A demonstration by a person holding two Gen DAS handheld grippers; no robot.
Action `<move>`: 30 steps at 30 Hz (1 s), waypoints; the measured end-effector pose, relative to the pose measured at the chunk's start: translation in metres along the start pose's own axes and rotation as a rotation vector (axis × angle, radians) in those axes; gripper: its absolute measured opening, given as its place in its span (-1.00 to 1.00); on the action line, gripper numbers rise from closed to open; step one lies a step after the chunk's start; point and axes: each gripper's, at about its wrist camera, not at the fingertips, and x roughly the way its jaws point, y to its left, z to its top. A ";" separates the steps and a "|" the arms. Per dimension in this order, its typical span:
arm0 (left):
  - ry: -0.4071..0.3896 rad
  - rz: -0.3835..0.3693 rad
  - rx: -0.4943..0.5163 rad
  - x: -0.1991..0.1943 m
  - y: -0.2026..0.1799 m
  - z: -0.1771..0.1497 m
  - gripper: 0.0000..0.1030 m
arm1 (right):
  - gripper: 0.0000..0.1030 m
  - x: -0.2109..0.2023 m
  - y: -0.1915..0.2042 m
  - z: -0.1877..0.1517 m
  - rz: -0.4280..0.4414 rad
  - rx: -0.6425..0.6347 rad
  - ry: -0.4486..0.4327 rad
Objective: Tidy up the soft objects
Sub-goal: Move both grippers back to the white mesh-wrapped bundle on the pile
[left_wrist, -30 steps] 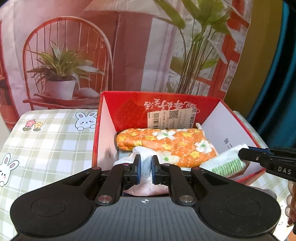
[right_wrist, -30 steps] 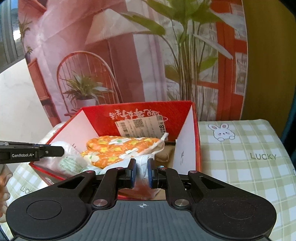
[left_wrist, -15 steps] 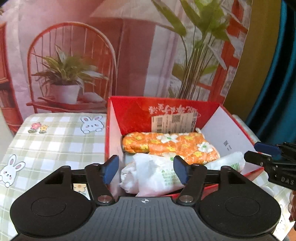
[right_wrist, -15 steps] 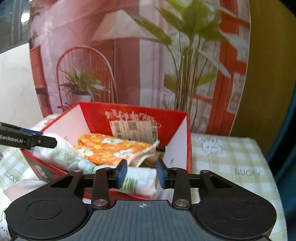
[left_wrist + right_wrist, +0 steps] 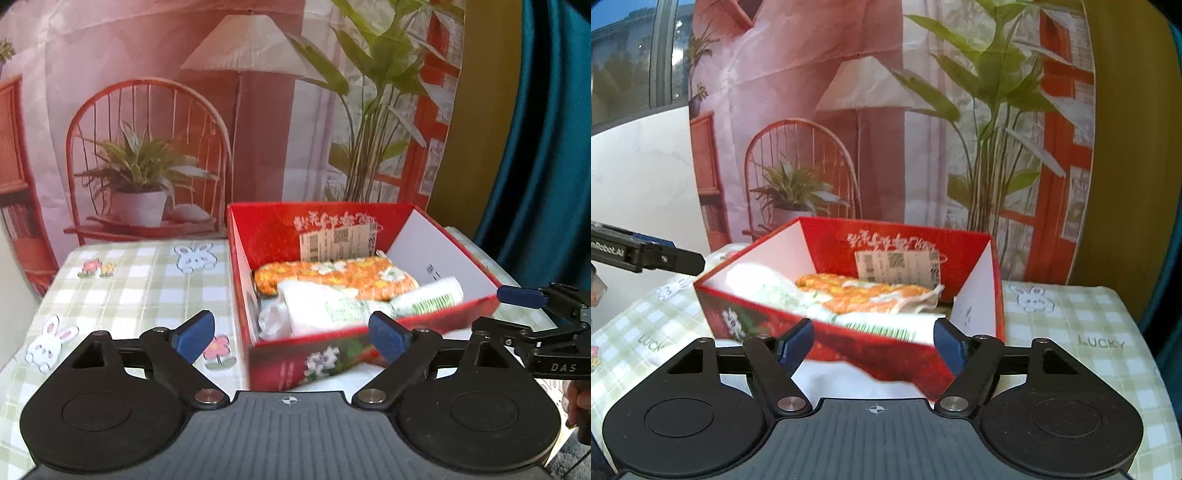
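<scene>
Through the left wrist camera, the left gripper [image 5: 291, 336] is hanging with its blue-padded fingers [image 5: 194, 334] spread wide and grasping nothing. Just ahead of it and a little to its right, the red box [image 5: 306, 360] is sitting on the checked tablecloth [image 5: 140, 273]. Inside, the white plastic-wrapped bundle [image 5: 332, 308] is lying along the near wall, with the orange floral cloth [image 5: 332, 275] directly behind it, both lengthwise side by side, seemingly so that they fill the box without piling up. A second white pack with green print [image 5: 430, 299] is resting at the box's right end, touching the bundle. The gripper is pointing level at the box's near wall and looking slightly down into it, which suggests a hand held back from the box rather than reaching in. To its far right, the other gripper is showing side-on, beside the box's right corner.

Through the right wrist camera, the right gripper [image 5: 873, 345] is likewise splayed wide and carrying nothing. The red box [image 5: 827, 334] is standing just ahead, turned corner-on, its near wall crossing between the fingers [image 5: 947, 345]. The white bundle [image 5: 764, 286] is lying to the gripper's left inside the box, the orange cloth [image 5: 864, 293] beyond it towards the back. Something white is lying in front of the box under the fingers, too blurred to name. The gripper is aiming level, slightly above the rim. The left gripper [image 5: 676, 260] is reaching in from the far left, short of the box's corner.
</scene>
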 end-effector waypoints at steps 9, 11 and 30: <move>0.093 -0.049 0.010 0.017 -0.010 -0.034 0.78 | 0.57 0.000 0.008 -0.024 0.023 0.013 0.035; 0.113 -0.053 0.009 0.021 -0.010 -0.042 0.78 | 0.64 0.001 0.009 -0.031 0.026 0.023 0.044; 0.173 -0.146 -0.072 0.042 -0.009 -0.082 0.35 | 0.66 0.013 0.004 -0.075 0.041 0.150 0.096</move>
